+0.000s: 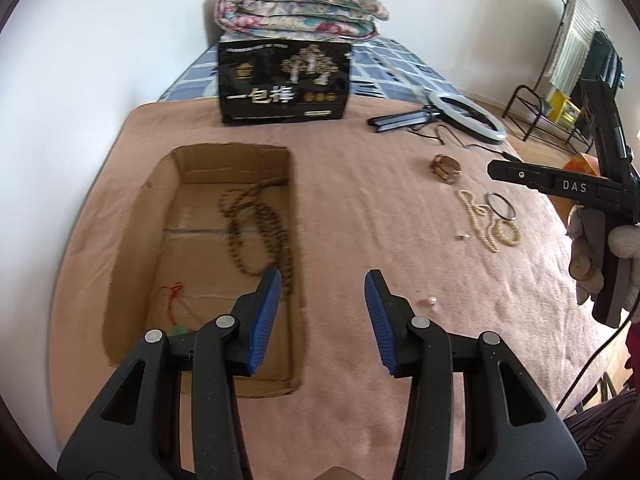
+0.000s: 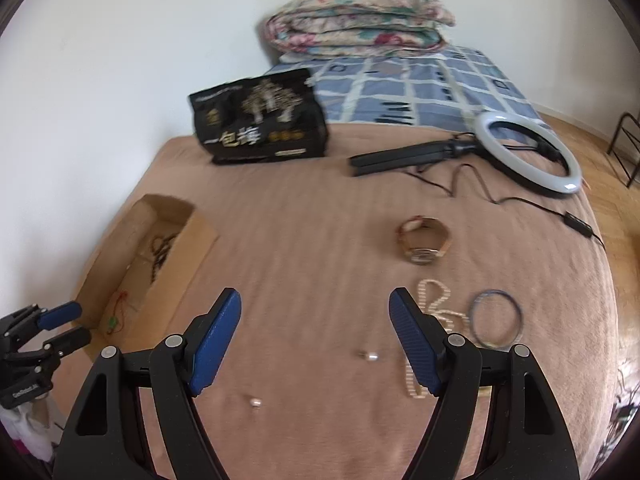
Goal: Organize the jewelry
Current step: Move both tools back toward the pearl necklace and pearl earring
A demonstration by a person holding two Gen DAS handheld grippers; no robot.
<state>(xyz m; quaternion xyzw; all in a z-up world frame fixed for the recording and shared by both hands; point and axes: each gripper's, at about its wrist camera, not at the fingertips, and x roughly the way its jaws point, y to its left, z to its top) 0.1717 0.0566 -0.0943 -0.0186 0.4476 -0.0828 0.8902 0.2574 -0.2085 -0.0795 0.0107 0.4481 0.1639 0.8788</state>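
left wrist view: the left gripper (image 1: 320,300) fills the lower centre of the frame, its blue-padded jaws spread apart with nothing between them, above a pink-brown blanket (image 1: 360,184) covering a bed. at left of centre an open cardboard box (image 1: 136,216) lies on the blanket; inside it are a long brown bead necklace (image 1: 256,236) and, lower down, a thin red cord with a green bead (image 1: 172,304). at the right of the frame loose jewelry lies on the blanket: a wristwatch (image 1: 446,168), a pearl strand (image 1: 478,216), a dark bangle (image 1: 500,205) and a pale bead bracelet (image 1: 509,232) just beside it. a small pearl earring (image 1: 432,301) sits near the right jaw. a gloved hand (image 1: 592,248) at the right edge holds the other tool.

right wrist view: the right gripper (image 2: 316,340) is also wide open and empty. between its jaws, on the blanket, lie two pearl earrings (small and blurred) (image 2: 370,356) (image 2: 255,403). the pearl strand (image 2: 436,300) passes behind the right jaw, touching the bangle (image 2: 496,318); the watch (image 2: 422,242) is above them. upper frame: a black snack bag (image 2: 260,120), a ring light (image 2: 528,152) and a folded floral quilt (image 2: 356,20).
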